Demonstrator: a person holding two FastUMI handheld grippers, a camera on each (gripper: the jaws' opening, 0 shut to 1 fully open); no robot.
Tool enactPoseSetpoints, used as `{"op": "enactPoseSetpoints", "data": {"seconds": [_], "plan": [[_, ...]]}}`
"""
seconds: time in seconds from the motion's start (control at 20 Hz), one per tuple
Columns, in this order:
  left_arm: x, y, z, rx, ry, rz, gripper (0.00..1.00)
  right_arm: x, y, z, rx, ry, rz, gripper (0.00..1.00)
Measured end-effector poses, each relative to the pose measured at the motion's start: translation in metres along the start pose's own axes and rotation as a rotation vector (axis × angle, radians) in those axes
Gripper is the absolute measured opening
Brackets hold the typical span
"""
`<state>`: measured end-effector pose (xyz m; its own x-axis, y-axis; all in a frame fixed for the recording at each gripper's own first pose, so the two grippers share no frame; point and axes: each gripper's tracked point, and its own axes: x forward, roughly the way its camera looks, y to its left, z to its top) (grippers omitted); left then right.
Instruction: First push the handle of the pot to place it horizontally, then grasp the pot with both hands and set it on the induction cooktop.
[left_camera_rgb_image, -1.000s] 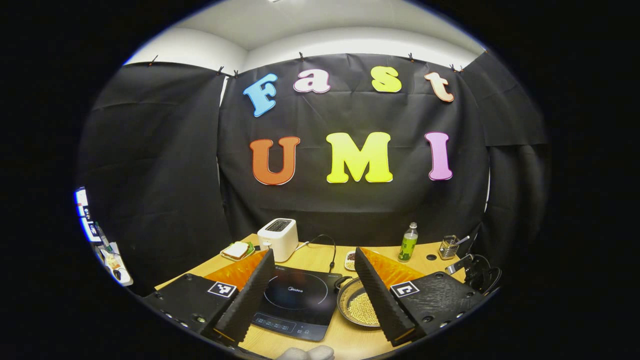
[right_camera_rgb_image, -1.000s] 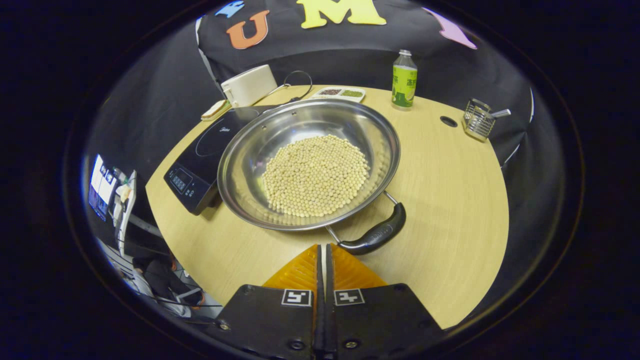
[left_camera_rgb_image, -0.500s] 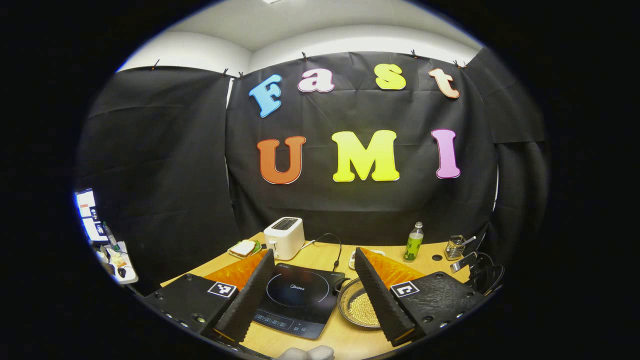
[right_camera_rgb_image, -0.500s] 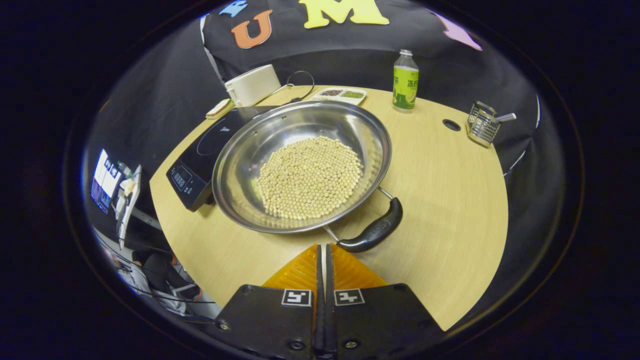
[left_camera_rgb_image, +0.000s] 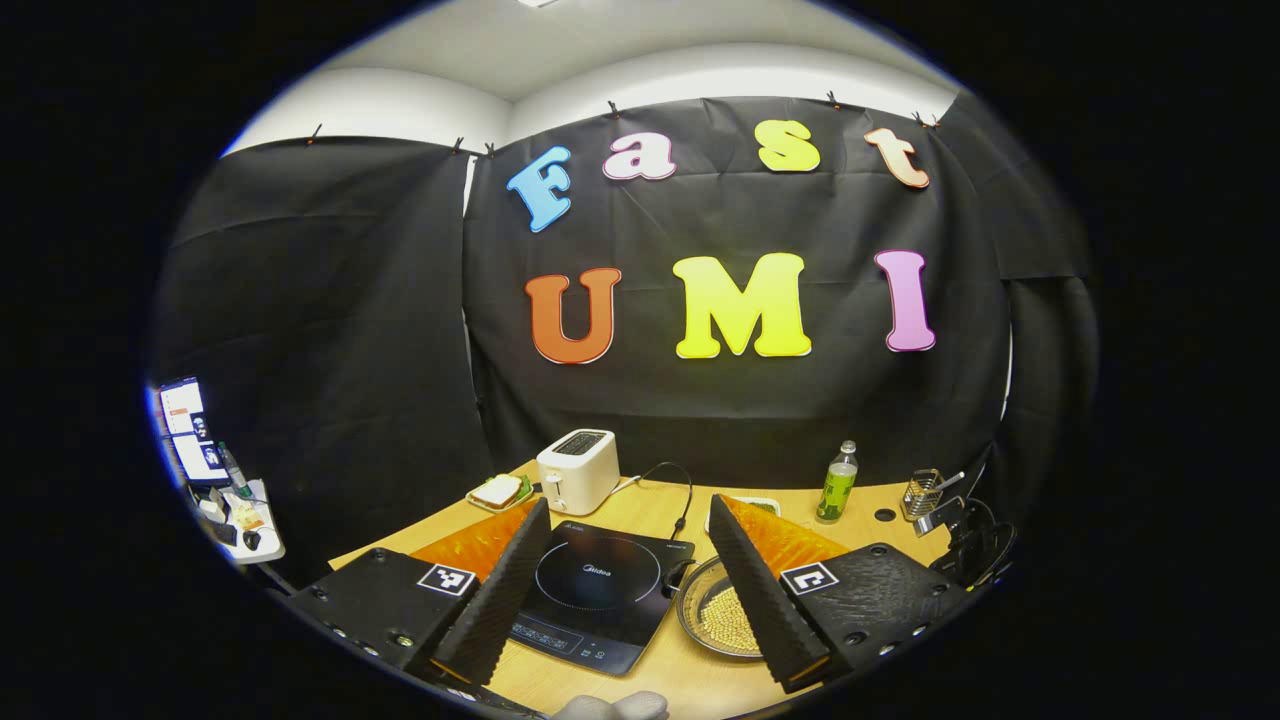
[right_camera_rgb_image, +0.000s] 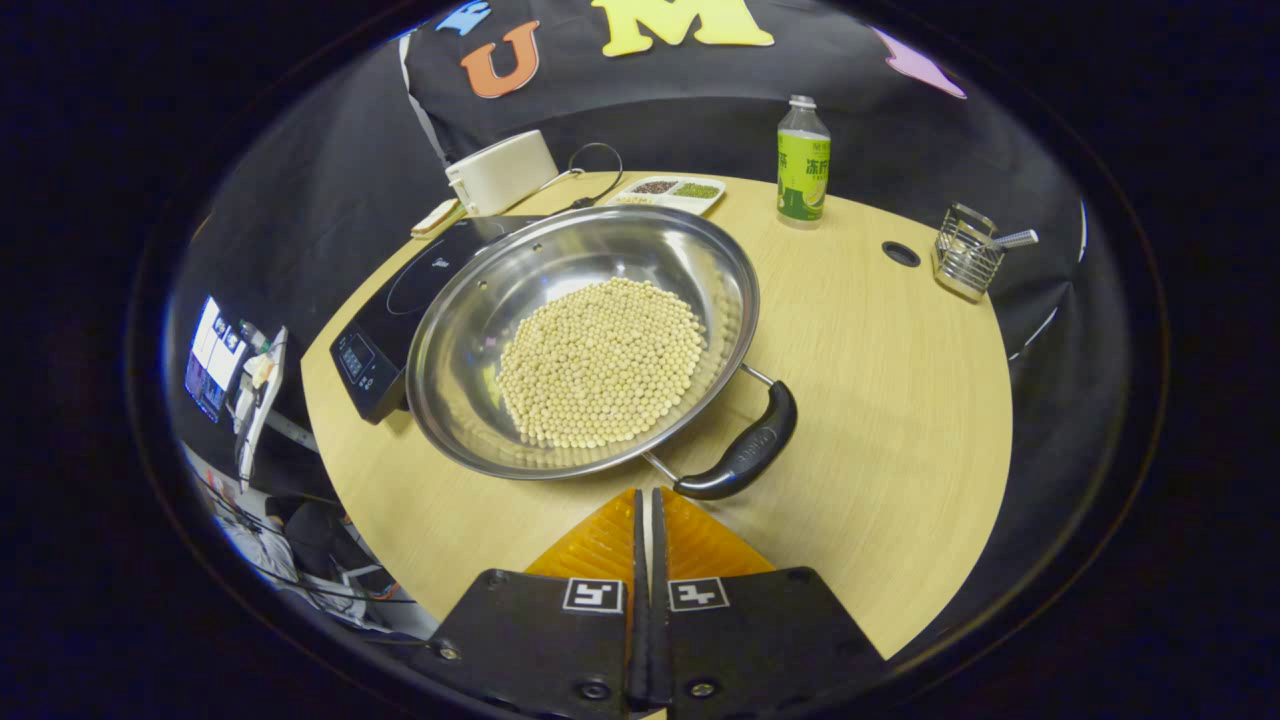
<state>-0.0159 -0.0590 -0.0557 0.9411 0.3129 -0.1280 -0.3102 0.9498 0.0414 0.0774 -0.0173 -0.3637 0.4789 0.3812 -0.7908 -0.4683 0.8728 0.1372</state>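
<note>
At the bottom centre of the right gripper view the right tool (right_camera_rgb_image: 645, 500) has its fingers pressed together with nothing between them, the tips just short of the near end of the pot's black handle (right_camera_rgb_image: 742, 458). Over the last second that handle has swung from the lower centre toward the right of the frame and the pot (right_camera_rgb_image: 583, 340) has slid leftward, so the pushing step looks under way; the handle lies on a diagonal, and I judge more nudging is needed before any two-handed lift. The pot, with its layer of pale beans (right_camera_rgb_image: 600, 362), rests on the tabletop (right_camera_rgb_image: 900, 400) with its left rim overlapping the induction cooktop (right_camera_rgb_image: 385, 320); whether it touches the cooktop cannot be told. In the left gripper view the left tool (left_camera_rgb_image: 625, 590) is spread wide and empty, raised above the tabletop, and that view has tilted upward a little. Its right finger (left_camera_rgb_image: 760, 590) hides most of the pot. Farther back, the green bottle (right_camera_rgb_image: 803, 162) and toaster (right_camera_rgb_image: 500, 172) stand near the wall.
</note>
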Motion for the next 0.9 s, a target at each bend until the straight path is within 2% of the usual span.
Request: {"op": "enactPoseSetpoints", "data": {"seconds": [0.6, 0.9], "plan": [[-0.001, -0.019, 0.0, 0.016, 0.022, 0.042, 0.96, 0.005, -0.036, 0.021, 0.003, -0.012, 0.007, 0.04], [-0.005, -0.016, 0.0, 0.03, 0.03, 0.055, 0.96, 0.009, -0.049, 0.024, 0.002, -0.008, -0.018, 0.04]]}}
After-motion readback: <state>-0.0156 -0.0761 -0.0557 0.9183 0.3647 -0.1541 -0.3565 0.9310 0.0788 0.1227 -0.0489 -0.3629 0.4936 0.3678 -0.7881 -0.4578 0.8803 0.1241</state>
